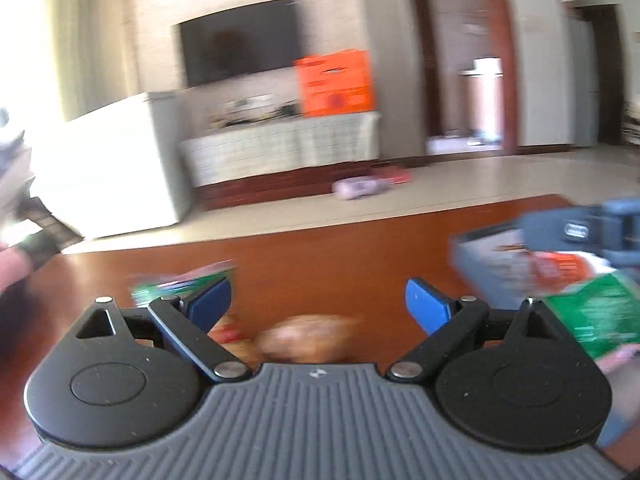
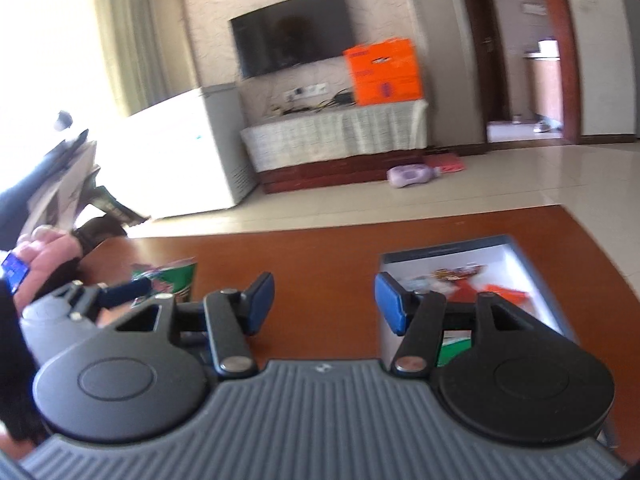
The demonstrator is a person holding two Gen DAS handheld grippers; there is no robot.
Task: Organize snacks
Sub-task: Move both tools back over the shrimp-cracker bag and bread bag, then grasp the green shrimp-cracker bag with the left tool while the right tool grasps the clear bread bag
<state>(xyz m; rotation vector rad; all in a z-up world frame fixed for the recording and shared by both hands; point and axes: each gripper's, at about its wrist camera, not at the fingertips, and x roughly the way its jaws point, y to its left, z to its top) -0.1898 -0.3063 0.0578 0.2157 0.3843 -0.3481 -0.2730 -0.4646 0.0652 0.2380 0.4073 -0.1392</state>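
My left gripper [image 1: 318, 304] is open and empty above the brown table [image 1: 320, 248]. A blurred brown-orange snack [image 1: 308, 338] lies just below its jaws. A green snack packet [image 1: 184, 282] lies beside its left finger. My right gripper [image 2: 324, 300] is open and empty. A grey box [image 2: 520, 252] with several snack packets inside stands under its right finger. The same box [image 1: 488, 264] shows at the right of the left wrist view, with a green packet [image 1: 592, 312] in front of it. The green packet [image 2: 176, 274] and the left gripper [image 2: 120, 292] show at the left of the right wrist view.
Beyond the table's far edge is tiled floor with a purple item [image 2: 412, 176]. A white chest freezer [image 2: 180, 152], a TV stand [image 2: 336, 132] with an orange box [image 2: 384, 72] and a wall TV [image 2: 292, 40] stand behind. A doorway [image 2: 524, 60] is at the right.
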